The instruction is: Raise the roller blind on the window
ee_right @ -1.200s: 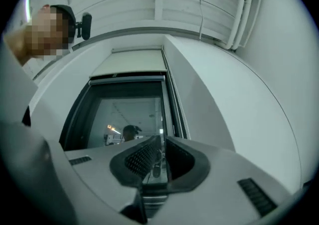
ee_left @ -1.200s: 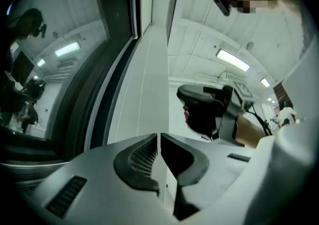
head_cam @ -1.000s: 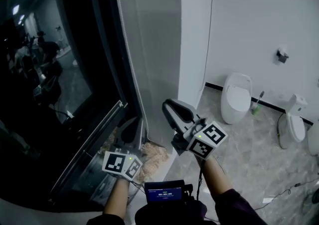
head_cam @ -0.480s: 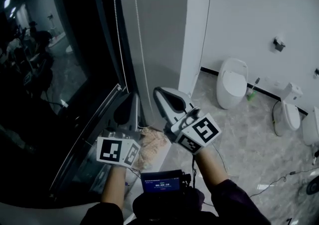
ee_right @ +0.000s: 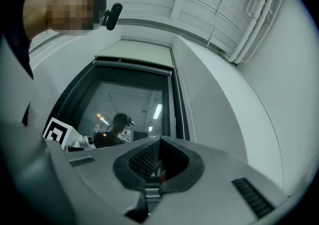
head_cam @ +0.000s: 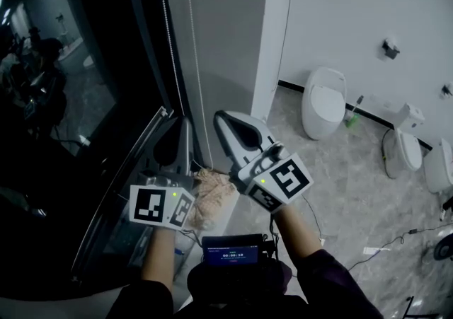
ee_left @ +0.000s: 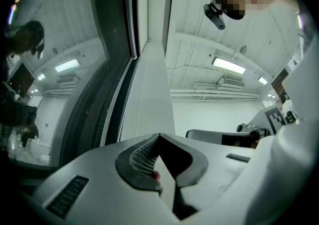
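Observation:
The dark window [head_cam: 71, 98] fills the left of the head view. A bead chain [head_cam: 168, 49] and a second thin cord [head_cam: 195, 63] hang down along its frame. My left gripper [head_cam: 184, 123] points up at the frame's foot, right by the chain, with its jaws shut; I see nothing between them. In the left gripper view the jaws [ee_left: 159, 136] meet, and the chain [ee_left: 118, 122] runs to their left. My right gripper [head_cam: 223, 118] stands just right of the cords, also shut and empty. The right gripper view [ee_right: 160, 139] shows the pale roller blind [ee_right: 134, 52] rolled high at the window's top.
A white pillar [head_cam: 272, 27] rises right of the window. Two toilets [head_cam: 322, 109] [head_cam: 398, 151] and a green brush [head_cam: 352, 116] stand by the far wall. A crumpled cloth [head_cam: 212, 194] lies by the sill. Cables [head_cam: 382, 247] trail on the tiled floor.
My left gripper has risen toward the foot of the window frame, close to the chain. The right gripper has shifted a little left and up beside it.

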`<state>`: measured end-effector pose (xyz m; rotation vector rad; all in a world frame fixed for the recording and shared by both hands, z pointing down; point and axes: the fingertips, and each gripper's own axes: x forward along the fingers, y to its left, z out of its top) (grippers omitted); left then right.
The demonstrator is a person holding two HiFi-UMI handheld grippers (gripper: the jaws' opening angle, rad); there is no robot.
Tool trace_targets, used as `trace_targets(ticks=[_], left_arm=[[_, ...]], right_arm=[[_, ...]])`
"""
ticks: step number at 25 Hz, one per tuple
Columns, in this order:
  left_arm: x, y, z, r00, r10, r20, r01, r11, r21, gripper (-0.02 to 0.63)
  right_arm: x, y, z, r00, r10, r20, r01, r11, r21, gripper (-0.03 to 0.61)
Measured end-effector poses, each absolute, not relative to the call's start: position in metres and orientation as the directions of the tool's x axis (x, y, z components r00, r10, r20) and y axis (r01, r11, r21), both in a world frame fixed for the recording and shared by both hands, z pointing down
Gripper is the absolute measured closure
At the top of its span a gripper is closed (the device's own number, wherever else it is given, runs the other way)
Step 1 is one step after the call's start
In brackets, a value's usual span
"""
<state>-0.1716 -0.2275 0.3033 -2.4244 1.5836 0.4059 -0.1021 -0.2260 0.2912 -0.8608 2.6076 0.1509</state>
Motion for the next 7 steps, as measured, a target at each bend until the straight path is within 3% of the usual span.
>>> trace_targets(ticks=[7], left_arm=[[-0.157, -0.232, 0.319, 0.381, -0.857, -0.346, -0.92, -0.389, -0.051, 0.601]], right_arm=[[-0.091, -0.234, 0.316, -0.737, -0.558, -0.381, -0.602, 0.798, -0.004, 0.571]])
